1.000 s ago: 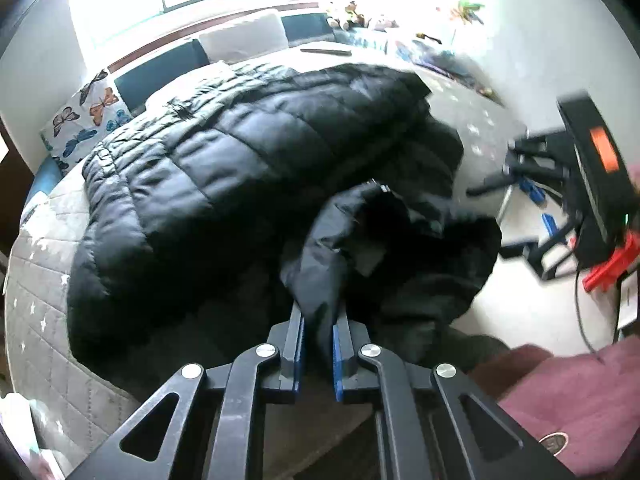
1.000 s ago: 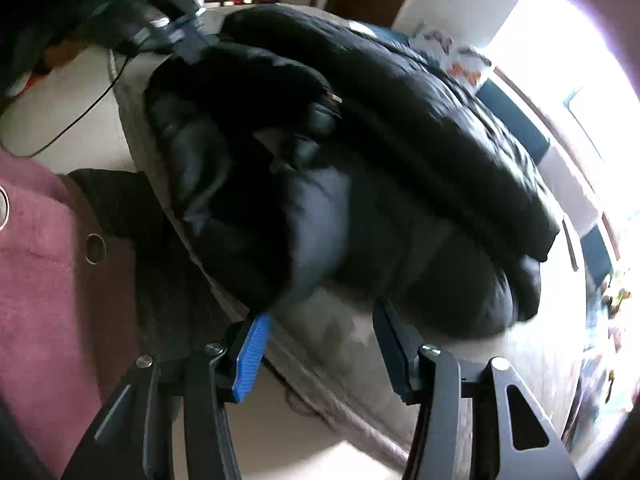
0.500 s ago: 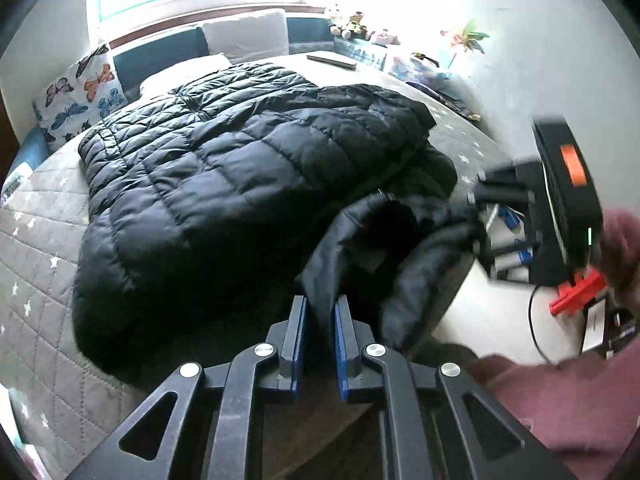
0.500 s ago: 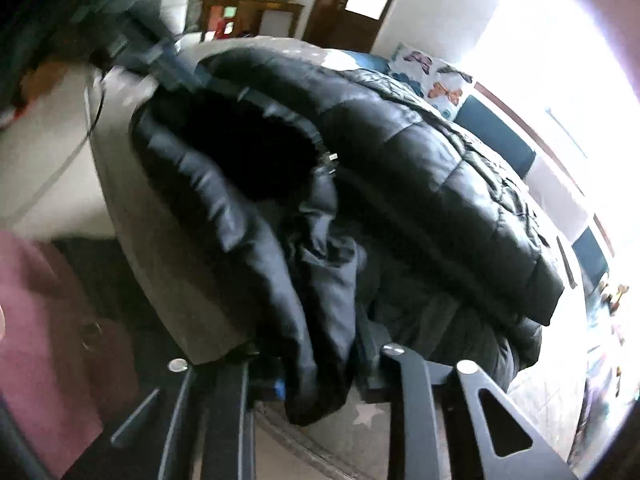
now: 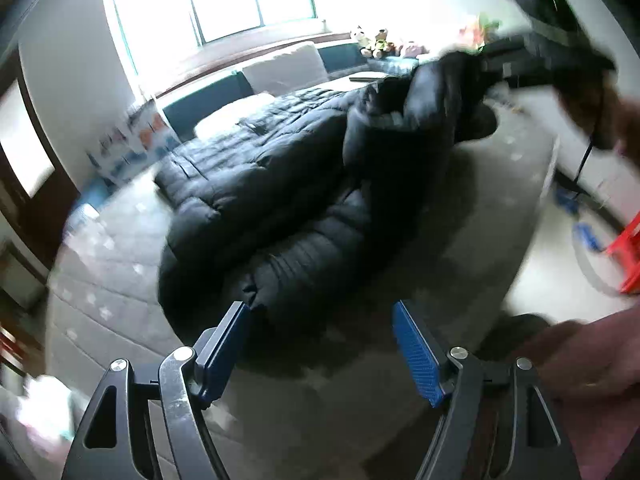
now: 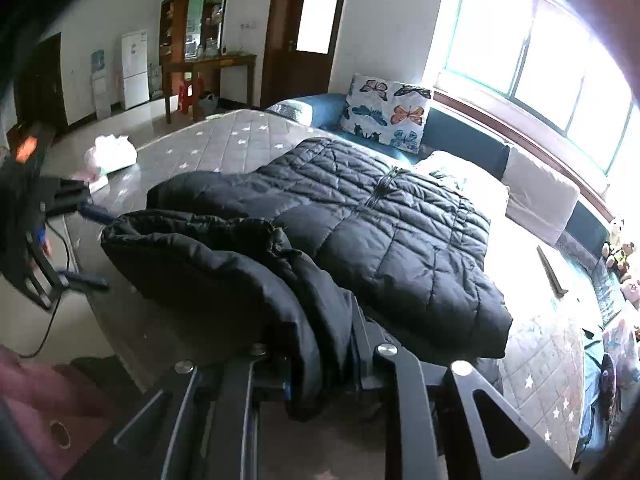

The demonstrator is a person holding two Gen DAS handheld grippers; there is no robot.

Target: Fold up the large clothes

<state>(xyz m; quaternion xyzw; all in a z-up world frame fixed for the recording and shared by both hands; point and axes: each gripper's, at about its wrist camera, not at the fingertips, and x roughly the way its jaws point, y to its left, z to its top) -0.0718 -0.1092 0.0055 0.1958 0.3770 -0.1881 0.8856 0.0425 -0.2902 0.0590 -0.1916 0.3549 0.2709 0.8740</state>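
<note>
A large black quilted puffer jacket (image 5: pixel 272 184) lies spread on the grey star-patterned bed (image 5: pixel 500 216). My left gripper (image 5: pixel 322 346) is open and empty, just short of the jacket's near edge. My right gripper (image 6: pixel 320 368) is shut on a thick fold of the jacket (image 6: pixel 224 276) and holds it lifted above the bed's near edge; its fingertips are buried in the fabric. In the left wrist view the lifted part (image 5: pixel 436 92) hangs at the upper right. The rest of the jacket (image 6: pixel 400 216) lies flat with its zip facing up.
A butterfly pillow (image 6: pixel 388 114) and white pillows (image 6: pixel 536 192) lie at the headboard under the window. A white bag (image 6: pixel 110 152) sits on the bed's far corner. A red stool (image 5: pixel 626 256) stands on the floor to the right. Stuffed toys (image 6: pixel 618 248) line the far side.
My left gripper let go of the jacket fold and opened wide. My right gripper closed on the jacket and lifted it up over the bed.
</note>
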